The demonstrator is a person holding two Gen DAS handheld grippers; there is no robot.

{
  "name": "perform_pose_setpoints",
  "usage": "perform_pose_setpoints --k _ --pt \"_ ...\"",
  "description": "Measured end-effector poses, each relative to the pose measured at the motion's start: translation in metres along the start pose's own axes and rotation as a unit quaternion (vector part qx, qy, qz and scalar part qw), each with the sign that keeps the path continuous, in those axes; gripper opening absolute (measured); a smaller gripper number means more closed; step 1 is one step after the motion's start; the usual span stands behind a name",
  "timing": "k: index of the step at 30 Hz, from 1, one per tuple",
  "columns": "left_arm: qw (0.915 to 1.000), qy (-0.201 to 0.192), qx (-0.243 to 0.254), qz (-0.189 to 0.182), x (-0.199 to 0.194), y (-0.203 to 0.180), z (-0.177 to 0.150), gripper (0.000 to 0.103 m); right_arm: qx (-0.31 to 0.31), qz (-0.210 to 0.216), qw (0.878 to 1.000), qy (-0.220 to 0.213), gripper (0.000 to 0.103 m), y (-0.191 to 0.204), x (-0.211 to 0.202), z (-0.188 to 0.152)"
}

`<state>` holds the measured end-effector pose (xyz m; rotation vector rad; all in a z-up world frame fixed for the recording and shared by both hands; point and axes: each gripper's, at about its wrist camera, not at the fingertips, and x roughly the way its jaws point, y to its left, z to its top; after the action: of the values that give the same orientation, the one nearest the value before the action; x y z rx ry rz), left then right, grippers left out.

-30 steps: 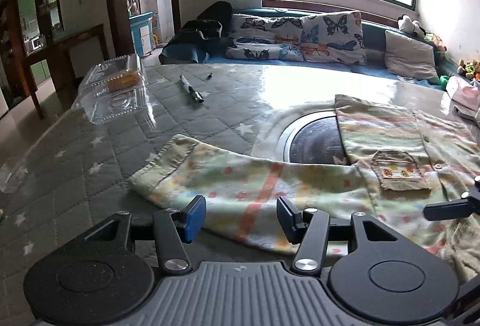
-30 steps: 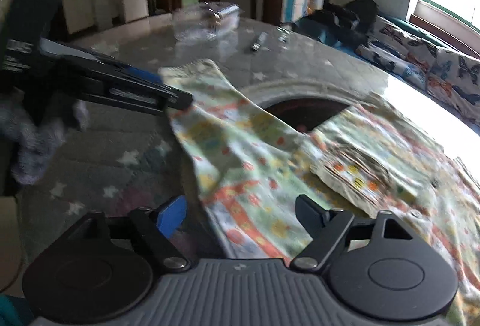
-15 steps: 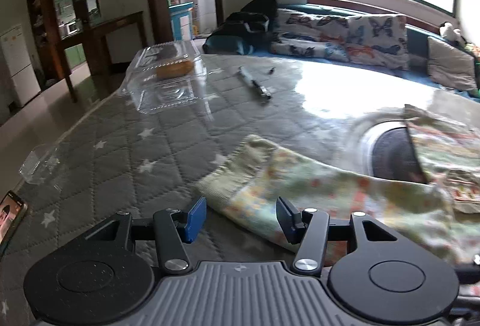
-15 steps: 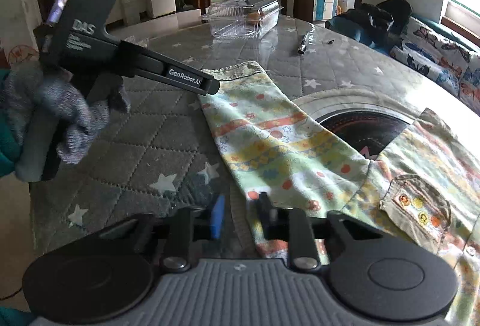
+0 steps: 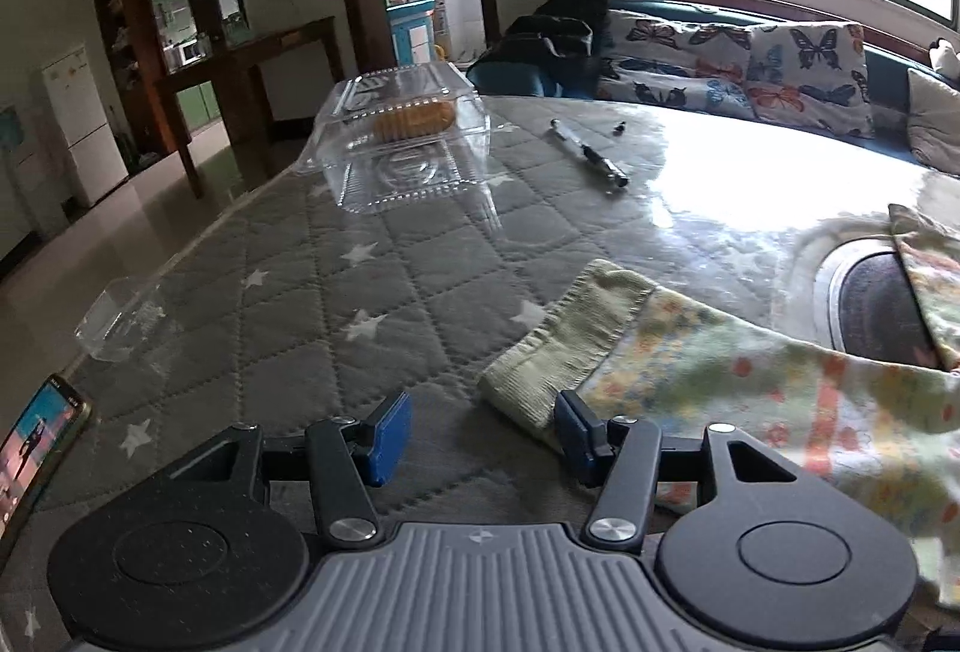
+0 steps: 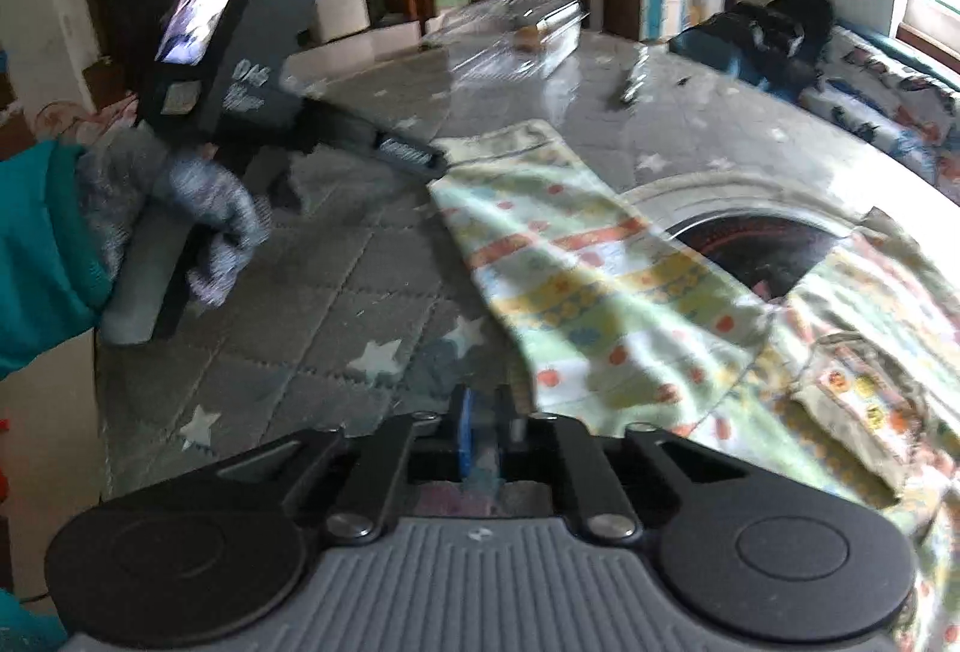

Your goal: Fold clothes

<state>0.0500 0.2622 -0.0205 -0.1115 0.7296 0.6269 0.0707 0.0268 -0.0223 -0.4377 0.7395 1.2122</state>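
A pale green children's shirt with a fruit print [image 5: 750, 388] lies spread on the quilted grey table cover [image 5: 360, 304], one long sleeve stretched out to the left. In the left wrist view my left gripper [image 5: 483, 436] is open just in front of the sleeve's ribbed cuff [image 5: 564, 340], and its right finger touches the cuff's near corner. In the right wrist view my right gripper [image 6: 487, 433] is shut, seemingly on the near edge of the sleeve [image 6: 576, 286] close to the armpit. The left gripper [image 6: 420, 153], held by a gloved hand [image 6: 204, 226], points at the cuff.
At the back of the table stand a clear plastic food box [image 5: 408, 141] and a pen [image 5: 591, 153]. A phone [image 5: 36, 436] and a small clear lid [image 5: 120, 316] lie near the left edge. The shirt partly covers a round dark recess [image 5: 876, 310].
My right gripper has gone from open to shut at the sleeve's near edge. My left gripper has swung left along the sleeve to the cuff and stays open.
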Motion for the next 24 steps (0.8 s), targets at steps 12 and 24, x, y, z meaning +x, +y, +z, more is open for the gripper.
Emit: perform_pose_setpoints --k 12,24 --pt "0.9987 -0.006 0.011 -0.05 -0.029 -0.012 -0.007 0.057 0.005 -0.034 0.999 -0.009 0.02 -0.012 0.013 0.008" --pt "0.9958 -0.016 0.021 -0.087 -0.047 -0.033 0.004 0.066 0.032 0.014 0.999 -0.006 0.001 -0.012 0.012 0.01"
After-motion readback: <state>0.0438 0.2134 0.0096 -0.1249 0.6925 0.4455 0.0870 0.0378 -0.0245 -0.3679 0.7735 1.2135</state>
